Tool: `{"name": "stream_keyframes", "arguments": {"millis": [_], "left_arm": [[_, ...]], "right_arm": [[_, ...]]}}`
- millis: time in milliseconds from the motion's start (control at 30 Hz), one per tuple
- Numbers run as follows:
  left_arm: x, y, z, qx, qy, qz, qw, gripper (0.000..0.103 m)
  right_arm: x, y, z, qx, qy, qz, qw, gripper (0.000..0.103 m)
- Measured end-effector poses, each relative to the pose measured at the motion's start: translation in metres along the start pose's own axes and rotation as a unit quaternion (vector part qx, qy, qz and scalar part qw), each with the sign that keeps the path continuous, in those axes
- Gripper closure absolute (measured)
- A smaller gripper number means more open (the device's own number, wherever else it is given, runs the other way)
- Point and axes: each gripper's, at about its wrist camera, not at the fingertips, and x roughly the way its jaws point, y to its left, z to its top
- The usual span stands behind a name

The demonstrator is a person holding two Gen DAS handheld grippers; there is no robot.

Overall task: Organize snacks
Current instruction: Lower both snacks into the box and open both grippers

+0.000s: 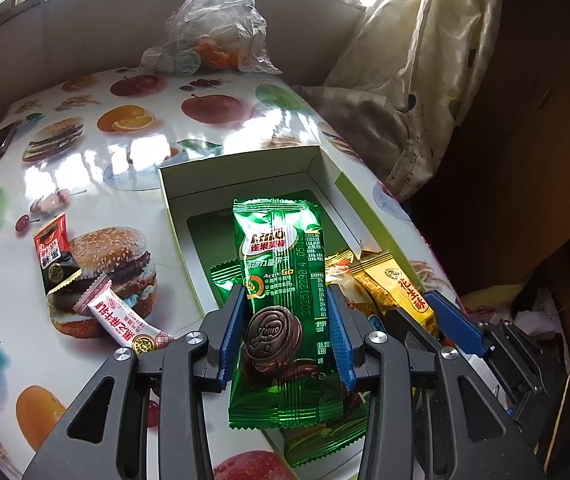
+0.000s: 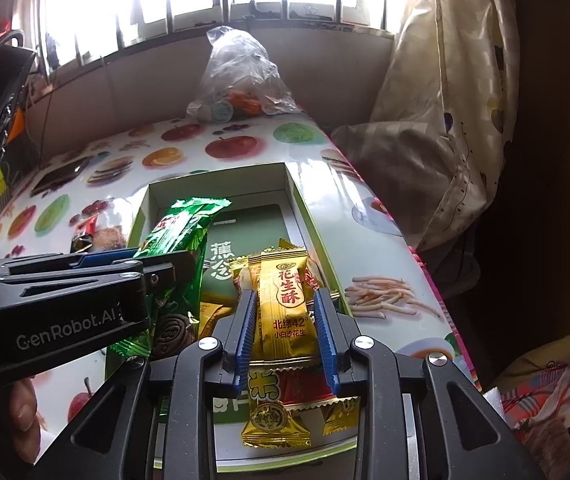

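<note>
Fruit-print table (image 1: pixel 213 152), curtain (image 2: pixel 457 92), perhaps window-side

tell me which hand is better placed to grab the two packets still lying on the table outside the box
Left. The red and black packet and the pink and white packet lie on the table just left of the left gripper. The right gripper is over the box's far side. Both must first drop the packets they hold.

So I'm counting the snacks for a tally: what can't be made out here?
- Box floor, left wrist view: covered by the green Milo packet.
- Packets under the yellow peanut bar, right wrist view: overlapped.
- Clear bag contents: crumpled, glary.
- Dark flat object: too small.
</note>
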Motion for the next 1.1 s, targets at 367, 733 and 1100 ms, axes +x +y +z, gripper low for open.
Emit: {"name": "stream_keyframes", "arguments": {"millis": [367,733,1100], "left_arm": [[0.001,-0.001,0.001,0.005,0.004,-0.003,1.0000,0.062],[-0.008,-0.003,-0.002,0.009,-0.008,-0.009,0.9999,0.059],[-0.032,-0.001,-0.006,0.008,-0.029,-0.004,0.9995,0.055]], "right_arm": [[-0.001,0.002,-0.001,-0.004,-0.004,0.002,1.000,0.069],[-0.007,-0.001,-0.002,0.008,-0.008,0.000,1.000,0.060],[-0.019,-0.003,-0.005,0.021,-0.016,-0.003,1.000,0.058]]}}
